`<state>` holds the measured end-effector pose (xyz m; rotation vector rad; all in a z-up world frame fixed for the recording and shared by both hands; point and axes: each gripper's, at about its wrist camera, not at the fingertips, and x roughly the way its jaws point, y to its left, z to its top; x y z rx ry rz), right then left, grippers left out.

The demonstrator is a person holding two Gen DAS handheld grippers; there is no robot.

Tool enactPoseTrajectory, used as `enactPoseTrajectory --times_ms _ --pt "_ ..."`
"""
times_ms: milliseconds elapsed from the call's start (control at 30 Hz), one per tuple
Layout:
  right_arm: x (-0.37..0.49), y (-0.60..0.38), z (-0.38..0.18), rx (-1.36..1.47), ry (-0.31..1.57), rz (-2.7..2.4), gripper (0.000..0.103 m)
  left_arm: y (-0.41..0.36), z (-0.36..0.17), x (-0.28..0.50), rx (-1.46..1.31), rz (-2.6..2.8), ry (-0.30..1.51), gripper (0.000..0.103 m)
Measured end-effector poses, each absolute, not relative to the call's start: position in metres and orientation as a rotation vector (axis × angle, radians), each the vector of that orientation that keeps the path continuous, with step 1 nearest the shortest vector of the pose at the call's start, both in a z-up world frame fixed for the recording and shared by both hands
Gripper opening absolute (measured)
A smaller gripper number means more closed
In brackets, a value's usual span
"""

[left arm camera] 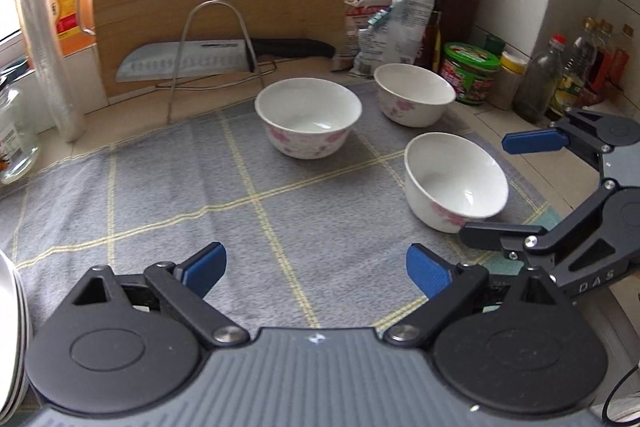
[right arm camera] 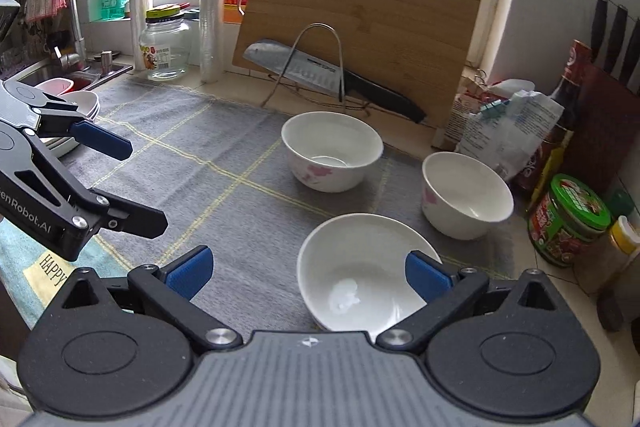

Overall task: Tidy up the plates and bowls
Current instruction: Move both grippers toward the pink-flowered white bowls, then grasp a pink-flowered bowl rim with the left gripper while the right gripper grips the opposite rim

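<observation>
1. Right gripper (right arm camera: 306, 273) sits closest to the lens in its own view: jaws spread wide, nothing clamped. Near bowl (right arm camera: 362, 273) lies just ahead, offset toward the right blue pad (right arm camera: 426, 281); that pad overlaps the rim in the picture, and I can't tell whether they touch.
2. Left gripper (left arm camera: 316, 273) jaws also released and empty, with only grey mat (left arm camera: 160, 195) between the pads.
3. 3 white floral bowls stand upright and apart on the mat: near bowl (left arm camera: 454, 181), middle bowl (left arm camera: 308, 117), far bowl (left arm camera: 414, 99) by the jars.
4. Key relation: the near bowl is ahead and right of the left jaws and almost under the right jaws. Right hand is clearly nearer, so I judge it takes this one.
5. Bowls are round, so no long axis; a rim pinch needs 1 pad inside and 1 outside the wall.
6. Plate stack (right arm camera: 74, 117) sits at the left edge of the worktop, by the sink, well apart from the bowls.
</observation>
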<state>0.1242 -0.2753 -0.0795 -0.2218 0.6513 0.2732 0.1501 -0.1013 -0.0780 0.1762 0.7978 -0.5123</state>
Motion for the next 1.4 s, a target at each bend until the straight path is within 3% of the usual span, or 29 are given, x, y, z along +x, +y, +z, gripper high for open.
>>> enactPoseTrajectory --times_ms 433,800,1100,1400 --pt "0.129 -0.325 -0.111 -0.216 0.776 0.158 0.103 -0.150 -0.103 0.176 0.366 -0.772 0.799 0.096" --pt "0.156 -0.356 -0.133 -0.281 0.838 0.393 0.103 -0.201 -0.120 0.188 0.521 -0.882 0.808 0.096" --pt "0.173 -0.358 -0.135 -0.417 0.835 0.605 0.103 -0.218 -0.125 0.196 0.613 -0.939 0.805 0.088" --pt "0.180 -0.353 -0.129 -0.522 0.791 0.732 0.089 -0.225 -0.127 0.198 0.639 -0.960 0.791 0.087"
